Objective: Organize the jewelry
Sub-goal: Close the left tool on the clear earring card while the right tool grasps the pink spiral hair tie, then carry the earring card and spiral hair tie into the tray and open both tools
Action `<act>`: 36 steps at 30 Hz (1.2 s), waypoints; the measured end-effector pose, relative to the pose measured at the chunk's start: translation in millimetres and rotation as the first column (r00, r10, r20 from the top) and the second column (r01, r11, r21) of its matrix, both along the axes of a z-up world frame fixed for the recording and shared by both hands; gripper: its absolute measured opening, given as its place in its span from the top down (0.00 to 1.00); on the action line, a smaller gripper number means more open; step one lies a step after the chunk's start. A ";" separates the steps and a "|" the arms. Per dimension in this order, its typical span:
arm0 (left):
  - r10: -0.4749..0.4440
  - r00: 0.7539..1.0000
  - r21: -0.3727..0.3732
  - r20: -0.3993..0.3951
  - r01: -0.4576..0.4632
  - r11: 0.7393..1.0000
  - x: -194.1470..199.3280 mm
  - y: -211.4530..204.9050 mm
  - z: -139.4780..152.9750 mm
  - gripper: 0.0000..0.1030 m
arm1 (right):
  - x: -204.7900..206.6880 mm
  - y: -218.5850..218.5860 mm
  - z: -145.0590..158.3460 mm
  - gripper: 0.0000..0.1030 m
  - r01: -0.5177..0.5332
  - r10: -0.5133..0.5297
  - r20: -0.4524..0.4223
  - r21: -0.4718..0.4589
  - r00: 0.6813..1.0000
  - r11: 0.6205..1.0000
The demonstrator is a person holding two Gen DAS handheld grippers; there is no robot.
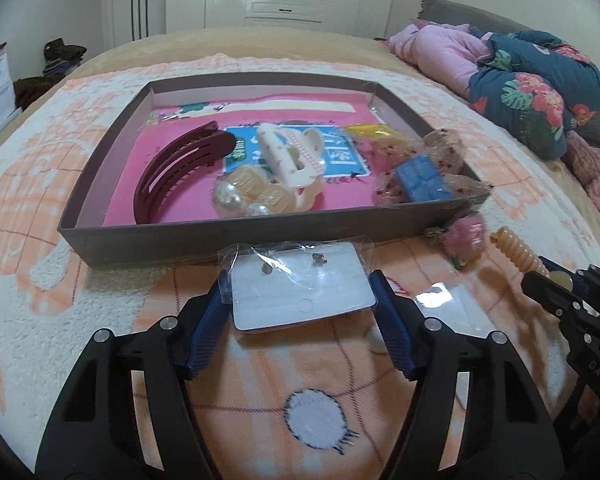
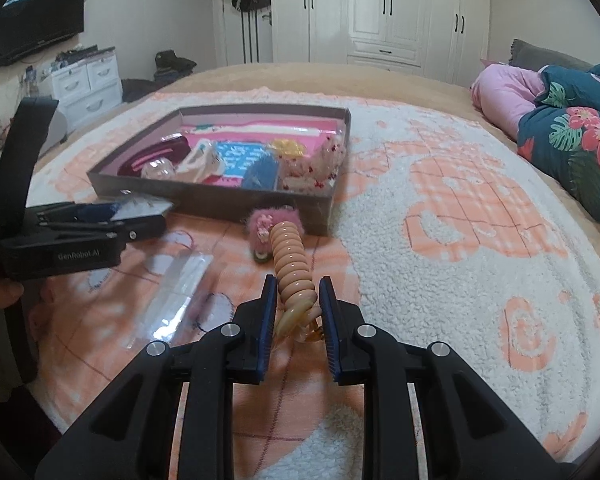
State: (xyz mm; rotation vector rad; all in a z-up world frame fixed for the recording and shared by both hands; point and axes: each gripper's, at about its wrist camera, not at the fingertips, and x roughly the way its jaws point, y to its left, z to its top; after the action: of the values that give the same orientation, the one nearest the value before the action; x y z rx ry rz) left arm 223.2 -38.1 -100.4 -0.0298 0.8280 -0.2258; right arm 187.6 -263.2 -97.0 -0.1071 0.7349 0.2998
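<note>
left wrist view shows the left gripper [image 1: 302, 312] with its blue pads [image 1: 392, 334] set on the two side edges of a bagged earring card [image 1: 302, 286], the card spanning the gap between them and tilted up off the blanket [image 1: 40, 264]; it reads as clamped on the card, though how firmly cannot be told. two small studs show on the card through the clear wrap. the card sits just in front of the near wall of the shallow box [image 1: 220, 236], not yet over it.

right wrist view shows the right gripper [image 2: 298, 308] pinched on the lower end of a beige spiral hair tie [image 2: 292, 264]; the coil stands up and forward from between the pads toward the box [image 2: 204, 196], its far end near a pink fuzzy clip [image 2: 272, 220] lying on the blanket against the box's near wall. a clear empty sleeve [image 2: 180, 292] lies to the left of it.

the step in hand appears to be the pick-up of two loose pieces, one in each gripper, ahead of dropping them in the box, which already holds a maroon hair clip [image 1: 176, 172], a cream claw clip [image 1: 292, 156] and other pieces. the next move likely calls for lifting each piece clear of the near wall, carrying it over a bare patch of the pink lining, and only then letting go. the pink fuzzy clip remains outside.
</note>
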 end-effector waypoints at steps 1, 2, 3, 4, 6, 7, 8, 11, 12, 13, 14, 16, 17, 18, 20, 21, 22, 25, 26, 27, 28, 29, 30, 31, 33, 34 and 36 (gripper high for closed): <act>-0.005 1.000 -0.003 0.005 0.005 1.000 -1.8 -1.3 2.1 0.42 | -1.7 -0.1 2.1 0.80 -0.004 0.004 0.007 0.007 1.000 1.000; -0.012 1.000 -0.008 0.011 0.012 1.000 -4.1 -1.6 4.9 0.42 | -3.3 0.0 4.0 0.80 -0.010 0.010 0.014 0.013 1.000 1.000; -0.015 1.000 -0.011 0.015 0.015 1.000 -5.7 -2.4 7.2 0.42 | -4.5 0.4 5.4 0.80 -0.017 0.017 0.019 0.020 1.000 1.000; -0.020 1.000 -0.015 0.024 0.021 1.000 -8.5 -2.6 10.7 0.42 | -5.7 1.2 6.7 0.80 -0.022 0.022 0.022 0.023 1.000 0.999; -0.025 0.999 -0.021 0.036 0.026 0.999 -12.1 -2.4 16.2 0.42 | -7.7 2.8 9.3 0.80 -0.034 0.033 0.030 0.030 0.999 0.999; -0.025 0.999 -0.026 0.044 0.026 0.999 -14.1 -1.3 19.6 0.42 | -8.7 4.3 10.7 0.80 -0.039 0.038 0.032 0.031 0.999 0.999; -0.024 0.998 -0.029 0.051 0.026 0.999 -15.5 0.0 22.3 0.42 | -9.9 6.2 12.3 0.80 -0.043 0.042 0.035 0.032 0.998 0.999; -0.014 0.998 -0.043 0.067 0.016 0.999 -18.4 5.8 29.6 0.42 | -13.7 13.5 18.8 0.80 -0.070 0.068 0.053 0.033 0.996 0.997; -0.007 0.997 -0.047 0.075 0.011 0.999 -18.9 8.8 32.3 0.42 | -14.8 16.8 20.9 0.80 -0.080 0.078 0.060 0.031 0.995 0.996; -0.002 0.997 -0.047 0.080 0.006 0.999 -18.8 10.7 34.3 0.42 | -15.1 19.5 22.3 0.80 -0.087 0.085 0.065 0.028 0.994 0.996; 0.004 0.996 -0.047 0.086 0.000 0.999 -18.7 13.1 36.0 0.42 | -14.1 21.2 23.3 0.80 -0.093 0.091 0.067 0.027 0.994 0.995; 0.015 0.995 -0.049 0.095 -0.010 0.999 -19.0 17.5 39.0 0.42 | -12.8 26.7 26.3 0.80 -0.105 0.103 0.074 0.025 0.992 0.994; 0.022 0.995 -0.049 0.100 -0.017 0.999 -19.1 20.1 40.7 0.42 | -11.8 28.6 27.2 0.80 -0.110 0.107 0.075 0.026 0.991 0.994; 0.028 0.994 -0.049 0.106 -0.023 0.999 -18.7 21.9 42.6 0.42 | -10.7 31.1 28.6 0.80 -0.115 0.113 0.077 0.027 0.991 0.993; 0.039 0.993 -0.051 0.114 -0.033 0.998 -18.7 26.9 44.8 0.42 | -7.4 36.7 31.7 0.80 -0.126 0.124 0.085 0.024 0.989 0.992; 0.042 0.992 -0.051 0.117 -0.037 0.998 -17.8 28.7 45.9 0.42 | -6.0 39.2 32.4 0.80 -0.132 0.129 0.088 0.022 0.988 0.991; 0.050 0.991 -0.052 0.122 -0.044 0.998 -16.5 31.6 47.6 0.42 | -3.7 42.0 33.7 0.80 -0.135 0.133 0.090 0.020 0.987 0.991; 0.066 0.989 -0.063 0.130 -0.058 0.996 -14.1 38.0 51.3 0.42 | 4.0 48.8 35.9 0.80 -0.146 0.143 0.091 0.026 0.986 0.989; 0.071 0.989 -0.064 0.133 -0.063 0.996 -13.2 39.5 52.2 0.42 | 6.2 51.1 36.6 0.80 -0.149 0.146 0.093 0.026 0.985 0.988; 0.076 0.988 -0.066 0.135 -0.067 0.996 -11.9 40.5 53.0 0.42 | 8.4 53.1 37.2 0.80 -0.152 0.150 0.095 0.024 0.984 0.988; 0.080 0.987 -0.068 0.137 -0.071 0.995 -9.8 41.9 53.8 0.42 | 11.6 56.2 37.5 0.80 -0.156 0.153 0.097 0.020 0.983 0.988; 0.082 0.987 -0.068 0.137 -0.073 0.995 -8.1 42.6 54.1 0.42 | 14.4 58.0 37.9 0.80 -0.157 0.154 0.098 0.019 0.983 0.987; 0.084 0.987 -0.068 0.138 -0.075 0.995 -6.3 42.9 54.5 0.42 | 17.1 59.4 38.5 0.80 -0.158 0.155 0.100 0.020 0.983 0.987; 0.086 0.987 -0.066 0.139 -0.078 0.995 -4.0 43.4 55.2 0.42 | 21.2 61.7 39.3 0.80 -0.160 0.158 0.100 0.019 0.982 0.987; 0.088 0.986 -0.068 0.139 -0.080 0.995 -0.1 43.5 55.4 0.42 | 26.6 64.1 40.1 0.80 -0.160 0.158 0.105 0.017 0.982 0.987; 0.090 0.986 -0.066 0.139 -0.081 0.995 2.3 43.5 55.4 0.42 | 30.0 65.0 40.9 0.80 -0.159 0.157 0.107 0.017 0.982 0.987; 0.091 0.986 -0.065 0.138 -0.082 0.994 7.8 43.4 55.4 0.42 | 36.7 65.7 42.3 0.80 -0.153 0.150 0.110 0.019 0.983 0.988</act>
State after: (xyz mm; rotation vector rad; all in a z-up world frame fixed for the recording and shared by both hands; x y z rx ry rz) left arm 231.0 5.3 -45.0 -0.1046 0.6779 -0.1684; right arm 224.3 -197.6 -54.7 -0.1522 0.6162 0.4458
